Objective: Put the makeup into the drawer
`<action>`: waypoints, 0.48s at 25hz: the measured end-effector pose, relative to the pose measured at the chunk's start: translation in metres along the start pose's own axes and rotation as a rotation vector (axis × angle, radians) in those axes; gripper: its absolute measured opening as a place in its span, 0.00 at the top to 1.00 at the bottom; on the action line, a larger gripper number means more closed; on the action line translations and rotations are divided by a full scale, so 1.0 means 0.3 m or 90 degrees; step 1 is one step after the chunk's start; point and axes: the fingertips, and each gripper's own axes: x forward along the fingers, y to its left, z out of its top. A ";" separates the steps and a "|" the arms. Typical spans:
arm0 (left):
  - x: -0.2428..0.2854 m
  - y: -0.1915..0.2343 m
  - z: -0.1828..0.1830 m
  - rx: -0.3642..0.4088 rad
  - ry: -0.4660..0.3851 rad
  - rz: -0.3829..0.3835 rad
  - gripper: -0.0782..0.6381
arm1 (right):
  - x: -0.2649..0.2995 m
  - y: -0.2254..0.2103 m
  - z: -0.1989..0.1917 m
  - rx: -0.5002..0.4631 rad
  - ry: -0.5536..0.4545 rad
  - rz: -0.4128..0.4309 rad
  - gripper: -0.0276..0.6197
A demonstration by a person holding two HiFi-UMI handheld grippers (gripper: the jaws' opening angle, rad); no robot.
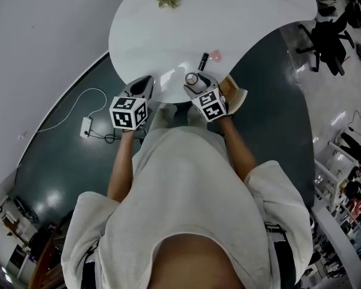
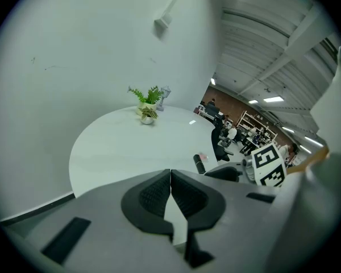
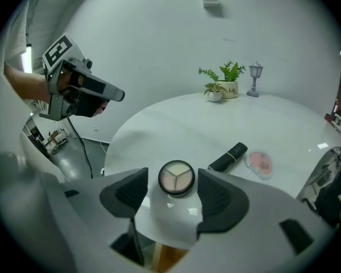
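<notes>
Now right tongs [image 3: 173,182] straddle compact [image 3: 177,177], left tongs [image 2: 170,179] closed.

The white table [image 3: 176,132] is looking smooth and shiny. The black tube [image 3: 228,157] is gleaming like glossy plastic. The pads [image 3: 129,191] on the right gripper [image 3: 172,179] are looking dull and bumpy, maybe rubber.

My head view looks steeply down on the table [image 1: 246,11]; both gripper views skim it low, sharing the plant [image 2: 146,100].
</notes>
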 end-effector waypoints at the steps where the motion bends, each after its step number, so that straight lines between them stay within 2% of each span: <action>1: -0.006 0.005 0.000 -0.001 -0.001 0.003 0.88 | 0.007 0.004 -0.001 -0.004 0.007 0.002 0.55; 6: -0.019 0.007 -0.001 0.000 -0.001 0.005 0.88 | 0.039 0.002 -0.008 -0.018 0.038 -0.014 0.59; 12: -0.007 -0.005 -0.008 0.007 0.007 -0.008 0.88 | 0.052 -0.005 -0.008 -0.021 0.035 -0.030 0.62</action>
